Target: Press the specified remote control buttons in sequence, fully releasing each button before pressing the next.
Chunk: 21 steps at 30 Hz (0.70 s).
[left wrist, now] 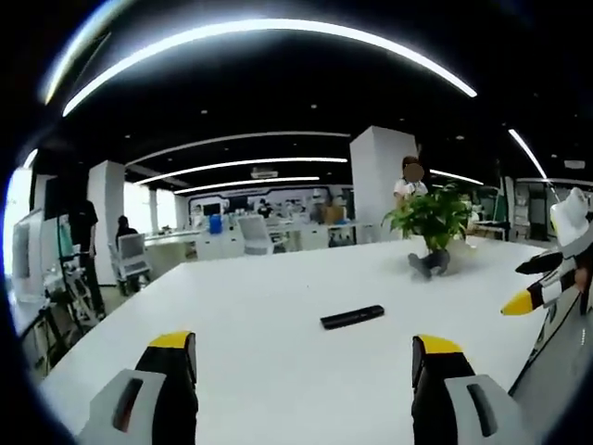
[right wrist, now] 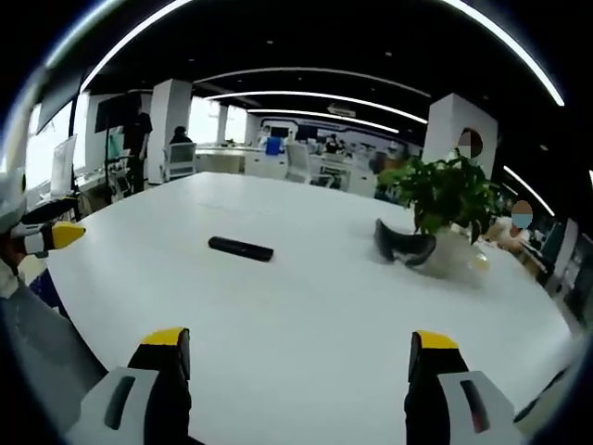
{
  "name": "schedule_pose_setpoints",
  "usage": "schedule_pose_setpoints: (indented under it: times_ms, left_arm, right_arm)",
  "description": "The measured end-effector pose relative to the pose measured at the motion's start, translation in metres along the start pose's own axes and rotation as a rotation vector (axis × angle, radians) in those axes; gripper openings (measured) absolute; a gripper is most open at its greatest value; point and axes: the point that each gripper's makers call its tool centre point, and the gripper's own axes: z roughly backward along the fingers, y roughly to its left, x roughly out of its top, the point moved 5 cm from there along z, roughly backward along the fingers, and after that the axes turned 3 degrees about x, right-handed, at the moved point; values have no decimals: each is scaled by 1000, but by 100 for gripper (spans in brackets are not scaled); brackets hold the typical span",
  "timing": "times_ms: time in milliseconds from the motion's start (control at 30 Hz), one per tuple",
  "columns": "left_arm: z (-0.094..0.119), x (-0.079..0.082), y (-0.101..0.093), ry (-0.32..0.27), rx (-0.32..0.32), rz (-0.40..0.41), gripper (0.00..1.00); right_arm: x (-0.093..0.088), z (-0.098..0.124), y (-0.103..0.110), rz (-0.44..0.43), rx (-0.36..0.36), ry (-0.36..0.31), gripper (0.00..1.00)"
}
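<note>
Left gripper view puts the slim black rectangular remote control [left wrist: 352, 317] flat on the white table [left wrist: 259, 371], well ahead of both grippers and untouched, so every press looks still to come; the left gripper [left wrist: 306, 357] and right gripper [right wrist: 301, 357] stand wide open, empty

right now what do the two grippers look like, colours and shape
Both match. The left gripper has two blocky black jaws capped with yellow tips, each set on a light grey body with a dark oval slot. The right gripper has the same black jaws, yellow caps and grey slotted bodies. Seen from the side in the left gripper view, its body is white, its jaw tapering to a yellow tip.
</note>
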Motion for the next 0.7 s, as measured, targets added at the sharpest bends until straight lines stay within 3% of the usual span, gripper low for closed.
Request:
schedule_pose_setpoints:
  times_ms: [100, 233, 533, 700]
  left_arm:
    - [2, 3, 2, -19, 10, 13, 100]
    - [1, -2, 3, 12, 15, 10, 100]
    - [2, -1, 2, 9, 11, -2, 100]
    - [0, -5, 2, 39, 11, 5, 100]
  right_arm:
    - [0, 0, -1, -2, -3, -3, 98]
    - [-1, -1, 0, -3, -1, 8, 98]
    - [-1, 0, 1, 8, 1, 9, 97]
    - [-1, 0, 1, 9, -3, 11, 97]
